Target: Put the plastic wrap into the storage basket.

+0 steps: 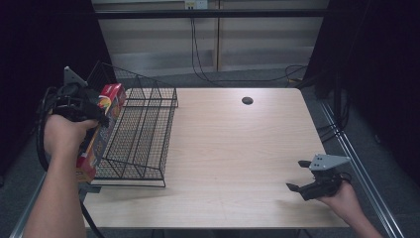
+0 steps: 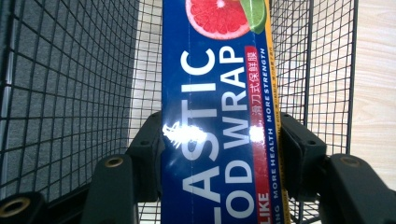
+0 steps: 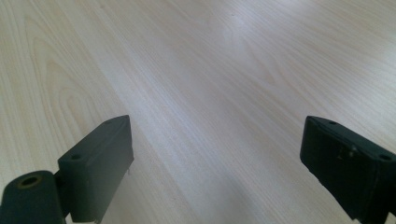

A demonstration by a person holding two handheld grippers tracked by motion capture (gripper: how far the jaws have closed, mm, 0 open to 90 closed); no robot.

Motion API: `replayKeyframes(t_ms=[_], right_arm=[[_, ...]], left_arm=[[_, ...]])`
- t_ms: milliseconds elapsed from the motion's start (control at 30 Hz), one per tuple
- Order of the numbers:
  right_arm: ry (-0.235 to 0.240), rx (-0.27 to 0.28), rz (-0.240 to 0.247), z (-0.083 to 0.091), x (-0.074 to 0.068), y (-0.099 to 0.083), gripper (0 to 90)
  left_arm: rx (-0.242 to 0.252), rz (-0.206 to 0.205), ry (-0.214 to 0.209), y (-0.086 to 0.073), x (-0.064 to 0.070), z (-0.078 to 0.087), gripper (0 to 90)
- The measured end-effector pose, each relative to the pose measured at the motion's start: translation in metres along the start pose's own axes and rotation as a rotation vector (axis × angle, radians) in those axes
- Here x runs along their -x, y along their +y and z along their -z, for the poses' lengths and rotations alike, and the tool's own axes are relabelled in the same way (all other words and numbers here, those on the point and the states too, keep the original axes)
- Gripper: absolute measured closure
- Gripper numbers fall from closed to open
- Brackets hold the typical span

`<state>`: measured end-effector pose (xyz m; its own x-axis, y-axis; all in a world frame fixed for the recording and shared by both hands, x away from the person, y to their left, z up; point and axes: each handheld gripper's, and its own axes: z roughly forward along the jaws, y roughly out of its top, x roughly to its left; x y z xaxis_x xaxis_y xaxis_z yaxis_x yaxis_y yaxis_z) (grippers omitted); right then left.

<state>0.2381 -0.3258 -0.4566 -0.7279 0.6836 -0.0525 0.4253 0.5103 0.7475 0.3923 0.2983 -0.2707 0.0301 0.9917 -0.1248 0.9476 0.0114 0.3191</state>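
Note:
A long plastic wrap box, blue with a grapefruit picture and a red end, is held over the left side of a black wire rack. My left gripper is shut on the plastic wrap box, both jaws pressed against its long sides, with the rack's mesh behind it. My right gripper rests low over the table's front right, open with nothing between its jaws. In the right gripper view my right gripper faces bare wood.
The light wooden table has a round cable hole near its far edge. The wire rack stands at the table's left side. Cables hang at the back wall, and a metal rail runs along the right.

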Motion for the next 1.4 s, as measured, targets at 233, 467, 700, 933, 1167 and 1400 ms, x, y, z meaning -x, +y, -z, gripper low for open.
replayKeyframes(t_ms=[233,467,700,933,1167,1400], right_arm=[[0.004,-0.001,-0.001,0.000,0.000,0.000,9.4],[0.005,-0.002,0.002,-0.001,0.000,0.000,9.4],[0.009,-0.008,-0.005,-0.001,-0.001,0.000,9.3],[0.006,-0.003,0.003,-0.001,0.000,0.000,9.4],[0.007,-0.003,0.001,-0.001,0.000,0.000,9.3],[0.006,0.000,0.006,0.001,0.000,-0.001,9.4]], left_arm=[[-0.018,-0.021,-0.001,0.001,0.003,-0.003,42.8],[-0.026,-0.014,0.002,0.001,0.006,-0.004,42.5],[-0.031,-0.033,0.005,0.001,0.005,-0.005,41.9],[-0.030,-0.038,0.007,0.001,0.004,-0.006,40.7],[0.047,-0.082,-0.014,0.009,0.015,0.011,36.2],[0.051,-0.104,-0.053,0.015,0.033,0.018,32.3]])
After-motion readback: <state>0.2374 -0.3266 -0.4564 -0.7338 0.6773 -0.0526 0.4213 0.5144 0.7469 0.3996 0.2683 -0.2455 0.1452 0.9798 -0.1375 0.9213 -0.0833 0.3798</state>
